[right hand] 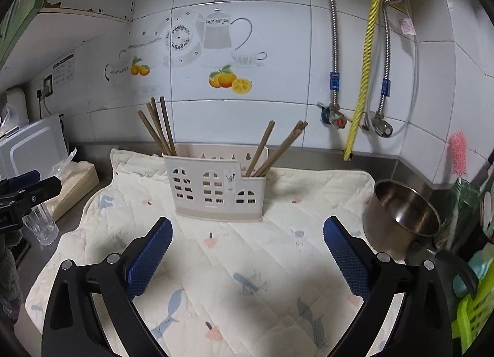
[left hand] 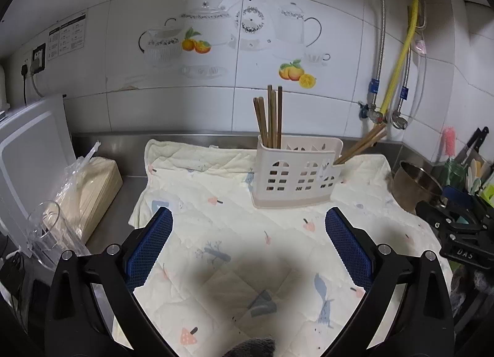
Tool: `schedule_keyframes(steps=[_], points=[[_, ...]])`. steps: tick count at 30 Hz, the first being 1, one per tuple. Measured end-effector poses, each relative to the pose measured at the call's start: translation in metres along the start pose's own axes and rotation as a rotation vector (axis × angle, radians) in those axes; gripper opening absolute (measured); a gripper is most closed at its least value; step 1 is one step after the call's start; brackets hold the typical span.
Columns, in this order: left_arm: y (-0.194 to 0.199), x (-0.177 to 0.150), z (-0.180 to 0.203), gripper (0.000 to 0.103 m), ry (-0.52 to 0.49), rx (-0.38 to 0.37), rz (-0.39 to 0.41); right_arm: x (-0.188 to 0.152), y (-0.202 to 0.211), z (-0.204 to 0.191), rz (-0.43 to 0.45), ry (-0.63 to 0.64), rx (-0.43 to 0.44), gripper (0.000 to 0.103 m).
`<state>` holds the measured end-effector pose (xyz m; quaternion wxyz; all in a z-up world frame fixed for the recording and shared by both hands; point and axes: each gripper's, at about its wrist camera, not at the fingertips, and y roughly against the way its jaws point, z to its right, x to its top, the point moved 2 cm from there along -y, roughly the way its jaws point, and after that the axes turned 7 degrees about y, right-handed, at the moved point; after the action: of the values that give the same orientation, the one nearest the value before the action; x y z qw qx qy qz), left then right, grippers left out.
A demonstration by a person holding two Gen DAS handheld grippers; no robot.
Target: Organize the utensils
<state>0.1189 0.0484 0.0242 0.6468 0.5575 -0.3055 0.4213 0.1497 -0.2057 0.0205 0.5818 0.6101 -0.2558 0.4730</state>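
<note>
**Chopsticks stand in the holder, both grippers empty**

Chopsticks fill two ends of a pale plastic holder with window-shaped cutouts. One bunch stands in the holder's left compartment, nearly upright in the left wrist view and fanned a little in the right wrist view. A second bunch leans out to the right from the lower compartment at the other end. The holder sits toward the back of a quilted cloth printed with small birds and mushrooms, which is spread over the steel desk.

The left gripper hovers above the cloth in front of the holder, its jaws spread wide with nothing between the blue pads. The right gripper is in the same attitude, jaws spread and holding nothing (each gripper also shows at the edge of the other's view).

Left of the cloth sit a clear glass and a tan box partly covered by a plastic bag. A steel pot rests at the cloth's right edge, and a pink brush stands behind it near the corner.
</note>
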Motion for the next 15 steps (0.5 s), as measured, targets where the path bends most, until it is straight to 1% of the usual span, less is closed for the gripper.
schedule_keyframes(steps=[9, 15], points=[[0.011, -0.007, -0.002, 0.098, -0.018, 0.007, 0.012, -0.009, 0.007, 0.004, -0.010, -0.022, -0.009, 0.095], [0.011, -0.013, 0.001, 0.098, -0.034, 0.004, 0.002, -0.011, 0.009, 0.000, -0.012, -0.018, -0.003, 0.095]])
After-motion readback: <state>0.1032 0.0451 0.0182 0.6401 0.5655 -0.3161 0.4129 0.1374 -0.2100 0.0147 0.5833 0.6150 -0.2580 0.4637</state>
